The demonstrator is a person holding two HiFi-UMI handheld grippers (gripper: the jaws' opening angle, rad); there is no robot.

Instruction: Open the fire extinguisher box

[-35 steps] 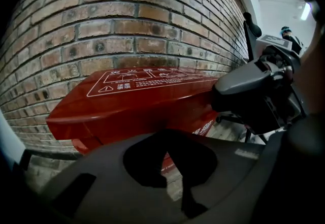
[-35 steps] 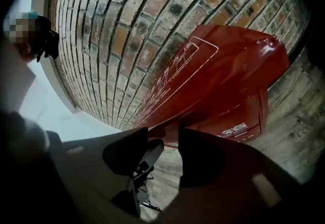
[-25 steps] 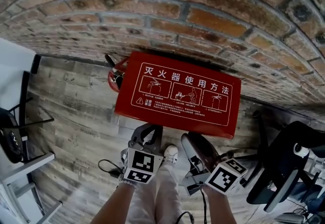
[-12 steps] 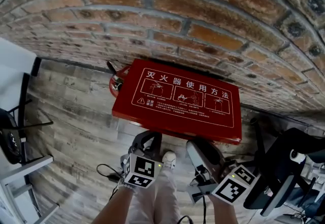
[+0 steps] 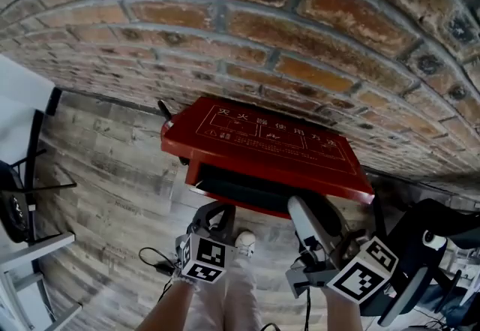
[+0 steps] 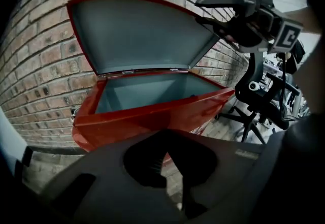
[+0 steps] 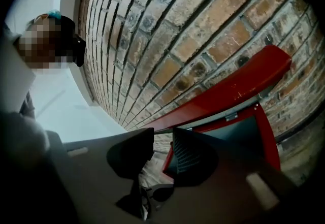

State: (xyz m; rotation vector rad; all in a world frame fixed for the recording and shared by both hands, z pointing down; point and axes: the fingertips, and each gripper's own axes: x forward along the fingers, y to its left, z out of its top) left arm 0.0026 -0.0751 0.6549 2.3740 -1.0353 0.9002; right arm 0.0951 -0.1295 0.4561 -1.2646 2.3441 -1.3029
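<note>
The red fire extinguisher box [image 5: 201, 178] stands on the floor against the brick wall. Its lid [image 5: 270, 143] with white print is raised, and the grey inside [image 6: 147, 93] looks empty. My right gripper [image 5: 300, 209] is under the lid's front right edge. In the right gripper view [image 7: 163, 139] the lid [image 7: 228, 91] crosses the fingertips while a gap shows between the pads. Its jaws have just been closing, with nothing clamped between them. My left gripper [image 5: 215, 211] hangs low before the box front [image 6: 152, 111], shut and empty.
A fire extinguisher's black handle [image 5: 163, 108] pokes out at the box's left end. A black office chair [image 5: 427, 247] stands close on the right, and a white desk with a black frame [image 5: 30, 172] on the left. A cable [image 5: 154, 258] lies by my shoe [image 5: 245, 242].
The lid was flat on the box a second ago and now stands lifted at its front. My right gripper rose with that edge. The left gripper stayed put.
</note>
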